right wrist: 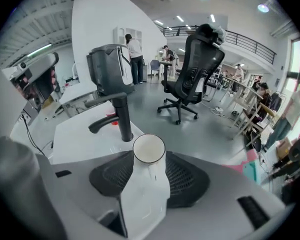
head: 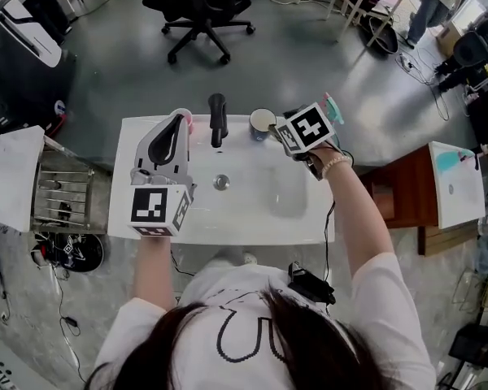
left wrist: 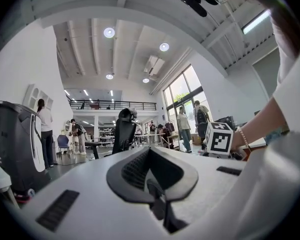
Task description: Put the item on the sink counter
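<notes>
Cup [head: 263, 120] stands on the sink worktop [head: 317, 211] just beside the tap [head: 217, 120]. Right gripper [head: 273, 128] jaws are released, spread wide before it. Left gripper [head: 182, 117] jaws are clenched on nothing.

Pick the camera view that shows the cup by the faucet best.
The right gripper view: the cup sits centred and large, its rim and white inside clear. The head view shows it small beside the faucet. The left gripper view does not show it.
</notes>
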A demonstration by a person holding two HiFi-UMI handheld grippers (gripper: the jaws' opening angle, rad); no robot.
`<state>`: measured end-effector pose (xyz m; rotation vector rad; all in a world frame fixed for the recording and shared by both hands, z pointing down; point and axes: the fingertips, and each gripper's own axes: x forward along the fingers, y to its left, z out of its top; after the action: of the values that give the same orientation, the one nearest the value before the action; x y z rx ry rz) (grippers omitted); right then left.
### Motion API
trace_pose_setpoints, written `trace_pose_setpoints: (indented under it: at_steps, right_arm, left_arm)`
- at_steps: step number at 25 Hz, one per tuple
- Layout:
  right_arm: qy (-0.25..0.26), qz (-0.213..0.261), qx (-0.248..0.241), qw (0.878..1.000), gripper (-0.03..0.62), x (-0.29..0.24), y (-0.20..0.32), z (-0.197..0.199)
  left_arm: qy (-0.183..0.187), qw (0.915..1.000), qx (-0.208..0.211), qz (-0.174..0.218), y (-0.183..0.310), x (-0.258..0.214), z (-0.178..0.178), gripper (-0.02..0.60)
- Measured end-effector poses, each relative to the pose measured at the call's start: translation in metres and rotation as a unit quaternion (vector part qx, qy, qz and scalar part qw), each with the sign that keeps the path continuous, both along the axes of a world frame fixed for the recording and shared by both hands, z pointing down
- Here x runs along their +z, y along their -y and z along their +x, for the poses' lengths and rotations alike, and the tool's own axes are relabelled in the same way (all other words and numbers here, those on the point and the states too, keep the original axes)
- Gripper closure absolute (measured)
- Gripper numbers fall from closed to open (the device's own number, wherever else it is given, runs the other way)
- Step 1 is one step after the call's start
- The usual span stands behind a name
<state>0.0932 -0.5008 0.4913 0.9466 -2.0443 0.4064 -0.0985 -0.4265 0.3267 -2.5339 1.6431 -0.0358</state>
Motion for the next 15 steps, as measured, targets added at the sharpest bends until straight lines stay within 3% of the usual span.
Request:
trace_pose_setpoints:
  at_steps: [9, 15]
  right_arm:
    - [0.046, 0.068, 0.037, 0.996, 0.446, -0.045, -0.059, 0.016]
    - [0.067, 0.122, 0.042, 0.989, 0.532, -0.073, -0.100, 0.024]
  left_arm:
    - [-0.006, 0.9997, 0.011, 0.022, -0.051, -0.022, 0.020, 0.572]
    - [-0.006, 0.9990, 0.016, 0.040, -0.084, -0.034, 0.033, 0.572]
